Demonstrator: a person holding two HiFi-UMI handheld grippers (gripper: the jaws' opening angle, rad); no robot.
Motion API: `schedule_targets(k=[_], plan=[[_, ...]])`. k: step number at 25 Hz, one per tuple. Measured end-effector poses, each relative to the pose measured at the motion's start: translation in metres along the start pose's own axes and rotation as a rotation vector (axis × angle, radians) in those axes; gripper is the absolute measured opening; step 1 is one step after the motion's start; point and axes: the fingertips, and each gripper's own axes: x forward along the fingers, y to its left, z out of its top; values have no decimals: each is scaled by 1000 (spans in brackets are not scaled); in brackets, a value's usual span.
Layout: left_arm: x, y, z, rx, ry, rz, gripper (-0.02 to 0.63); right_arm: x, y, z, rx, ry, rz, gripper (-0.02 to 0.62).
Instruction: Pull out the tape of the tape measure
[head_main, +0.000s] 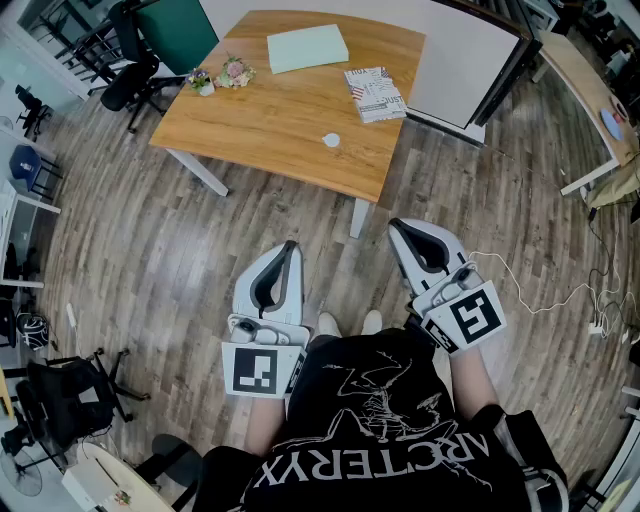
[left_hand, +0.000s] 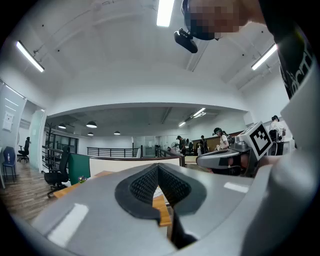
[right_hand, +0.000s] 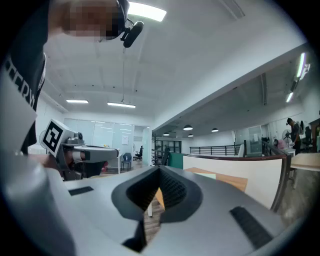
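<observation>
Right now both grippers are held close to the person's body, above the wooden floor (head_main: 180, 240). The left gripper (head_main: 291, 246) has its fingers (left_hand: 145, 182) pressed together with nothing between them. The right gripper (head_main: 393, 225) is the same: its fingers (right_hand: 172, 190) are closed tight and hold nothing.

The tape measure (head_main: 331, 140) is most likely the small white round thing on the bench (head_main: 250, 130). It sits near the near edge of the bench, a little right of the middle. It is well apart from both grippers, and nothing touches it.

From the fingers, it lies far ahead, out in front and almost between the two grippers. Both point that way. Neither one is clearly nearer, though the right one may be a bit closer. It looks round from here, so no long side shows. The tape's end is too small to see.

Farther back on the bench lie a pale green pad (head_main: 307, 47), a printed booklet (head_main: 374, 93) to the right and small flowers (head_main: 222, 75) to the left. All of them are well away from the white thing.

The job looks not yet begun. The person would need to move nearer to the bench and open the fingers first.
</observation>
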Motion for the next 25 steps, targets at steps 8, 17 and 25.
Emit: schedule_targets(k=[8, 17, 25], plan=[[12, -3, 1, -14, -1, -9, 11, 4, -7, 1, 6, 0, 26, 6], [34, -6, -6, 4, 9, -20, 11, 11, -25, -8, 16, 10, 52, 6], [65, -3, -28, -20, 44, 15, 11, 31, -46, -26, -5, 50, 143, 17]])
